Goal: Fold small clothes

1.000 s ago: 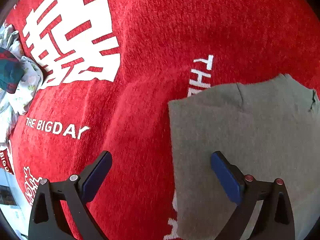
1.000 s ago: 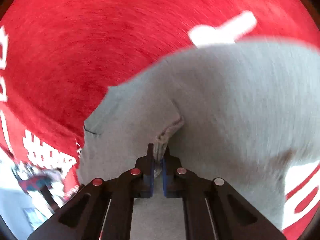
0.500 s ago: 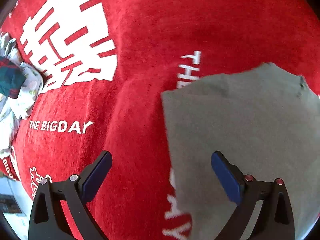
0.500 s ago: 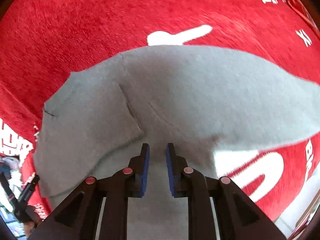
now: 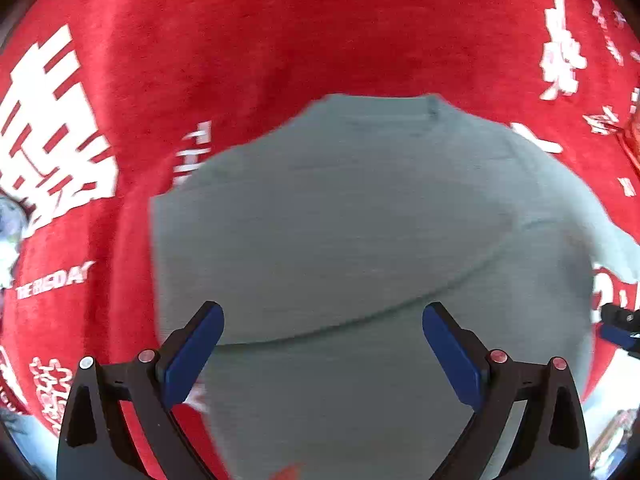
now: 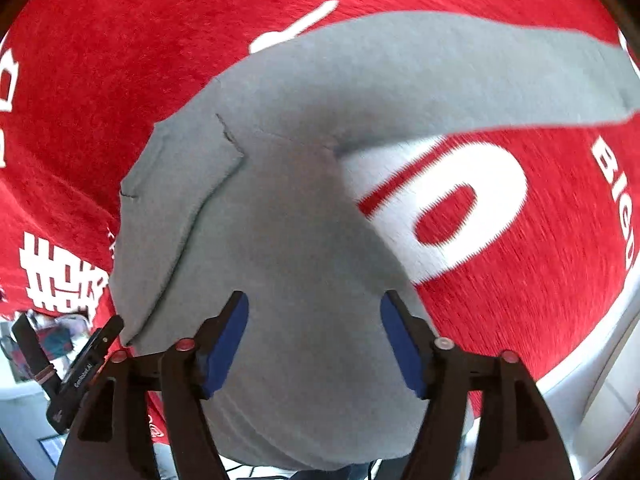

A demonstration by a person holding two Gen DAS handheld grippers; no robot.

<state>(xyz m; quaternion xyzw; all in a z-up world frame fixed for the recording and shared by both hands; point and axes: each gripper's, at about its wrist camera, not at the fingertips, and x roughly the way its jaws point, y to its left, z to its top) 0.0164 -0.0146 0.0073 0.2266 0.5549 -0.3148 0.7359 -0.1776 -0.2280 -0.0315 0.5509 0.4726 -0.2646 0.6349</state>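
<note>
A small grey shirt [image 5: 360, 220] lies flat on a red cloth with white print [image 5: 280, 40]. One sleeve is folded over the body, leaving a crease. My left gripper [image 5: 322, 344] is open and empty, hovering over the shirt's near part. In the right wrist view the same grey shirt [image 6: 288, 220] fills the middle, with a long sleeve [image 6: 460, 68] stretched out to the right across the red cloth [image 6: 100, 60]. My right gripper [image 6: 314, 336] is open and empty above the shirt's body. The left gripper's side [image 6: 80, 372] shows at the lower left there.
A pile of other small clothes [image 5: 8, 232] lies at the left edge of the red cloth; it also shows in the right wrist view [image 6: 56, 336]. The cloth's near edge and a pale floor [image 6: 600, 380] show at the lower right.
My right gripper has let go of the sleeve fold and opened wide. My left gripper has moved right, from over the red cloth to over the shirt.
</note>
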